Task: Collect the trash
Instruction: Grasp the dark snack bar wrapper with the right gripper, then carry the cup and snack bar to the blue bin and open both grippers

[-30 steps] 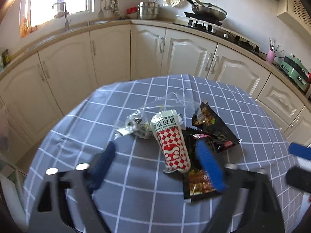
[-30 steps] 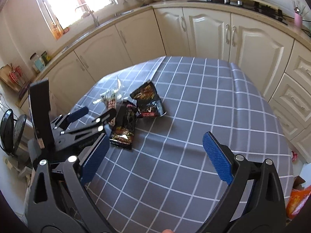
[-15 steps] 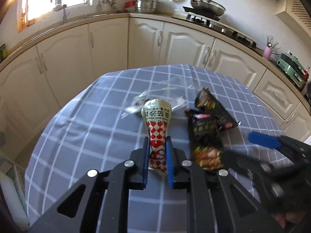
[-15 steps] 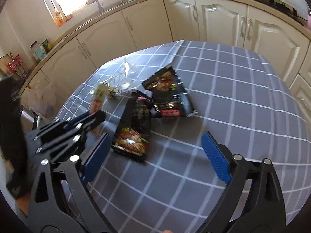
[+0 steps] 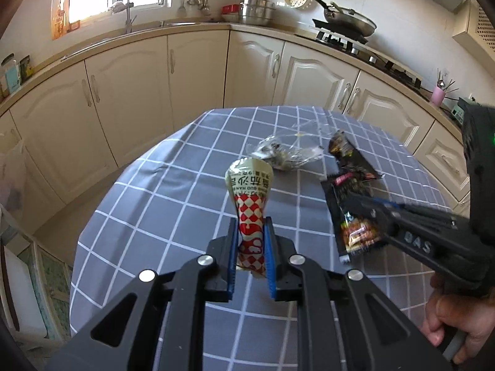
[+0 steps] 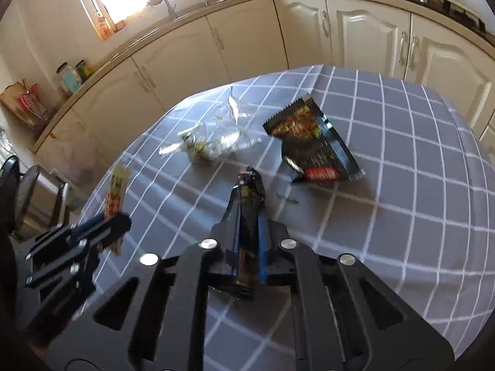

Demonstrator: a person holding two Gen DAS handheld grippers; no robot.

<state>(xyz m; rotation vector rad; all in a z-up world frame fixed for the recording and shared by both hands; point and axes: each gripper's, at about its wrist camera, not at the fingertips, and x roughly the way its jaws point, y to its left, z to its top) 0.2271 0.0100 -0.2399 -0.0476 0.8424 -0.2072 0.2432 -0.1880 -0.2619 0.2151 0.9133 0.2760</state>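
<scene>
My left gripper is shut on a red-and-white checked snack packet and holds it upright above the grey checked tablecloth. It also shows in the right wrist view, at the left. My right gripper is shut on a long black snack wrapper, which also shows in the left wrist view. A second black wrapper and a crumpled clear plastic bag lie flat on the table beyond.
Cream kitchen cabinets curve around behind the round table. A sink and window sit at the back left, a stove with a pan at the back right. The table edge drops off at the left.
My left gripper closed on the checked packet and lifted it upright. My right gripper moved in over the long black wrapper and closed on it.
</scene>
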